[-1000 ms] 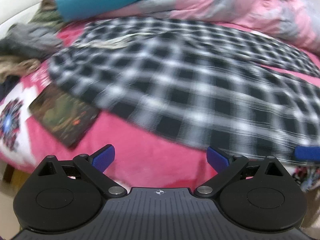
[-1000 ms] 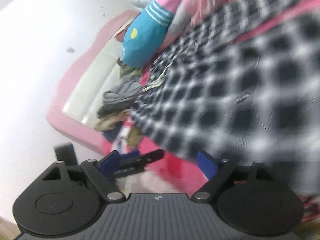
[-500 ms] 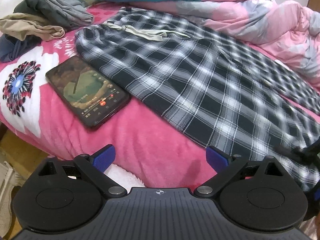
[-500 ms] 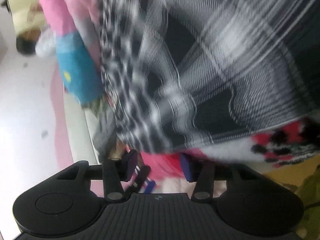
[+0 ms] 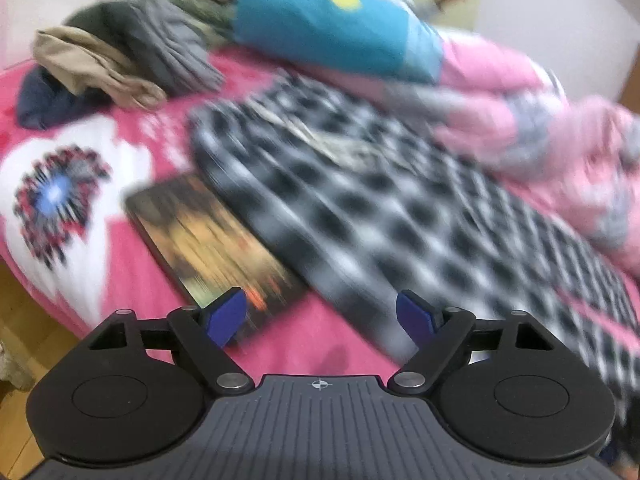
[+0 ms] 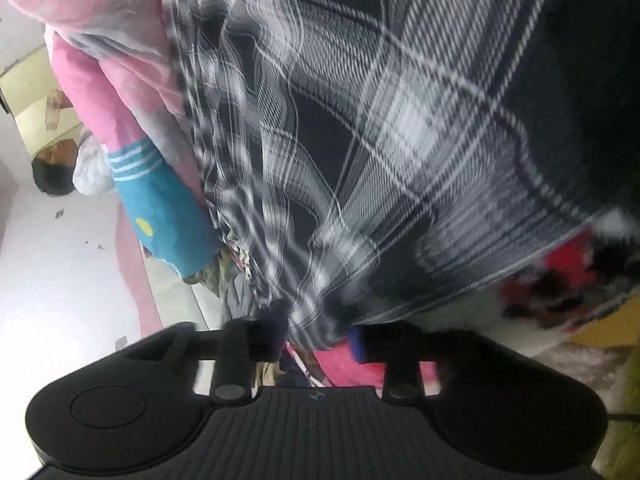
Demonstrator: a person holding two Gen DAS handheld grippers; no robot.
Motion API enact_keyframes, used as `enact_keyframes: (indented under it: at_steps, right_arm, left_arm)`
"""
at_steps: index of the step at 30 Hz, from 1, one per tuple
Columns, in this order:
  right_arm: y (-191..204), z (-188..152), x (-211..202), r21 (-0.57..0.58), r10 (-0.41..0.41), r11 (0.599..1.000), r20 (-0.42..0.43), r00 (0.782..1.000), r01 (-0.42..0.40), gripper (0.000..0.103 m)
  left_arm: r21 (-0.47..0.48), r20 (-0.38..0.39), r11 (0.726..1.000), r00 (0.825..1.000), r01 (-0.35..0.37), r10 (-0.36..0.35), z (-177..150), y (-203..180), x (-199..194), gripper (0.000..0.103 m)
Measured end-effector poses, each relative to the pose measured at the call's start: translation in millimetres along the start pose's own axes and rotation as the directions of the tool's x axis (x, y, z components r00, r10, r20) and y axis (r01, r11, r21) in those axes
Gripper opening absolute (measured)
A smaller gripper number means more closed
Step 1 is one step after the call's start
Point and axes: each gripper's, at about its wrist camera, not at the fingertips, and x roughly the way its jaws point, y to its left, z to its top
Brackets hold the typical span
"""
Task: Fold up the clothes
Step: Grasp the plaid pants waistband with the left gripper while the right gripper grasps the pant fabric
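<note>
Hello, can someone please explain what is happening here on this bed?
A person is folding clothes with two handheld grippers. The right gripper has closed on the edge of the black-and-white plaid cloth garment spread over the pink bedsheet. The left gripper is open and empty, near a dark flat smartphone that lies beside the garment. A heap of other clothes waits at the bed's far side.

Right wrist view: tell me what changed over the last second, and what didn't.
The right tool went from open and clear of the cloth to closed on an edge of the plaid garment, which now bunches between its fingers. The left tool stays open over the pink bedspread, holding nothing. The phone remains beside the garment.
</note>
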Motion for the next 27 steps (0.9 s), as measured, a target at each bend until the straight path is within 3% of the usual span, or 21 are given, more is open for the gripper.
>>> enact_keyframes:
  at_steps: [2, 6, 12, 14, 16, 17, 19, 22, 27]
  right_arm:
    - [0, 1, -1, -0.011, 0.000, 1.000, 0.005, 1.000, 0.000, 0.012]
    - [8, 4, -3, -0.059, 0.020, 0.998, 0.018, 1.000, -0.019, 0.006]
    - [24, 10, 0, -0.143, 0.041, 0.989, 0.046, 0.998, -0.034, 0.004]
    - [31, 11, 0, -0.192, 0.036, 0.981, 0.060, 0.998, -0.024, 0.003]
    - [38, 12, 1, -0.241, 0.032, 0.970, 0.075, 0.997, -0.013, 0.003]
    - [42, 13, 2, -0.265, 0.031, 0.964, 0.083, 0.996, -0.007, 0.003]
    - [52, 14, 3, -0.321, 0.032, 0.947, 0.104, 0.994, 0.003, 0.003]
    - [72, 17, 3, -0.418, 0.042, 0.908, 0.140, 0.989, 0.021, 0.003]
    - [119, 25, 6, -0.589, 0.094, 0.807, 0.209, 0.973, 0.048, 0.003]
  left_arm:
    - [-0.043, 0.038, 0.999, 0.999, -0.022, 0.024, 21, 18, 7, 0.076]
    - [-0.108, 0.042, 0.992, 0.997, -0.061, 0.066, 74, 56, 41, 0.071]
    - [-0.162, -0.055, 0.985, 0.997, -0.067, 0.058, 136, 91, 110, 0.059]
    - [-0.163, -0.096, 0.984, 0.994, -0.074, 0.059, 147, 95, 129, 0.052]
    - [-0.158, -0.133, 0.984, 0.989, -0.088, 0.068, 152, 98, 144, 0.033]
    - [-0.155, -0.151, 0.983, 0.986, -0.095, 0.072, 155, 99, 152, 0.029]
    - [-0.141, -0.175, 0.984, 0.981, -0.108, 0.082, 159, 98, 163, 0.009]
    - [-0.127, -0.162, 0.987, 0.984, -0.100, 0.078, 161, 94, 164, 0.004]
    - [-0.162, -0.131, 0.986, 0.991, -0.036, 0.015, 179, 78, 162, 0.003]
